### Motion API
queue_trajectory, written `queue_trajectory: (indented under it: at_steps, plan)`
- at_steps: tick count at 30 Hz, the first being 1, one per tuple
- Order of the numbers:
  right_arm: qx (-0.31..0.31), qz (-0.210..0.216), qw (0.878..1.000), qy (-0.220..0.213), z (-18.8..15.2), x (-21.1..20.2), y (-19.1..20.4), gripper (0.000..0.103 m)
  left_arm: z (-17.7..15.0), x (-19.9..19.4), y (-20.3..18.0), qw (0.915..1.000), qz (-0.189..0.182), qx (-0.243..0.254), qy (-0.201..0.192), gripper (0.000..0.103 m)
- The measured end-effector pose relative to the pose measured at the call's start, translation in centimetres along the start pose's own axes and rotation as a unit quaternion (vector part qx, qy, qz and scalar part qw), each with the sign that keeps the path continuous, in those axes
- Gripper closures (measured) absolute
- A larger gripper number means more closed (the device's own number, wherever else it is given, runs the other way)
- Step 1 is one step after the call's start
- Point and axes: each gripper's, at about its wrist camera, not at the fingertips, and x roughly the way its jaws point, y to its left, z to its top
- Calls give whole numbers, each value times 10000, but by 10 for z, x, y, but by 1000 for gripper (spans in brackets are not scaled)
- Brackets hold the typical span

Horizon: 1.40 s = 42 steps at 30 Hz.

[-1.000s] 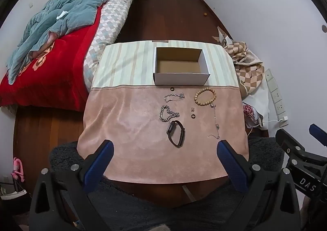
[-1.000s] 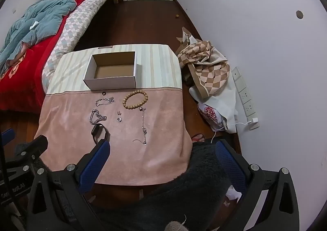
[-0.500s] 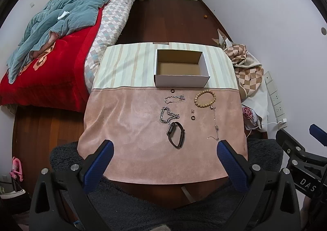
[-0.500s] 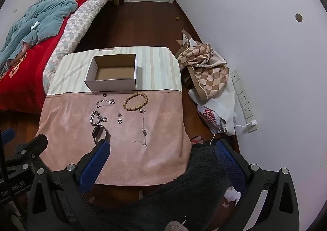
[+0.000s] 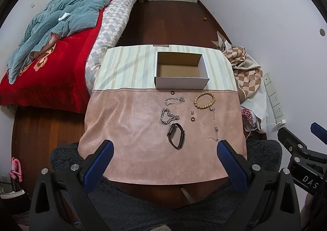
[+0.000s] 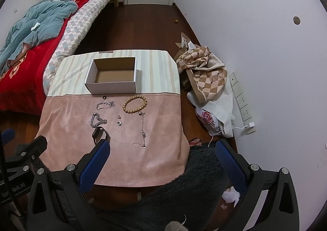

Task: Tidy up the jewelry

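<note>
An open white cardboard box (image 5: 180, 72) (image 6: 113, 76) stands at the back of a small table (image 5: 126, 128) (image 6: 67, 128) with a pink and striped cloth. In front of it lie a wooden bead bracelet (image 5: 204, 100) (image 6: 134, 104), a black watch band (image 5: 176, 135) (image 6: 97, 133), a thick silver chain (image 5: 167, 116) (image 6: 97, 120), a thin silver bracelet (image 5: 174, 100) (image 6: 105, 105), a thin necklace (image 5: 214, 124) (image 6: 142, 126) and small rings (image 5: 192, 119) (image 6: 119, 123). My left gripper (image 5: 165, 156) and right gripper (image 6: 161, 154) are open and empty, held above the table's near edge.
A bed (image 5: 51, 47) with a red blanket and blue quilt lies to the left. Checked bags (image 6: 204, 71) and a power strip (image 6: 242, 100) lie on the floor by the right wall. A dark fuzzy rug (image 5: 143, 210) lies below the grippers.
Both grippers have risen and drawn back a little; the table looks slightly smaller and lower in each view. The jewelry has not moved.
</note>
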Motion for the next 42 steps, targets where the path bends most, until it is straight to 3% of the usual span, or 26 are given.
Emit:
queue_trajectory:
  at_steps: [42]
  plan:
    - [23,1,9999,-113,-4,-11,-2,0,-4,-16,3,9999,-33,41,-142,0]
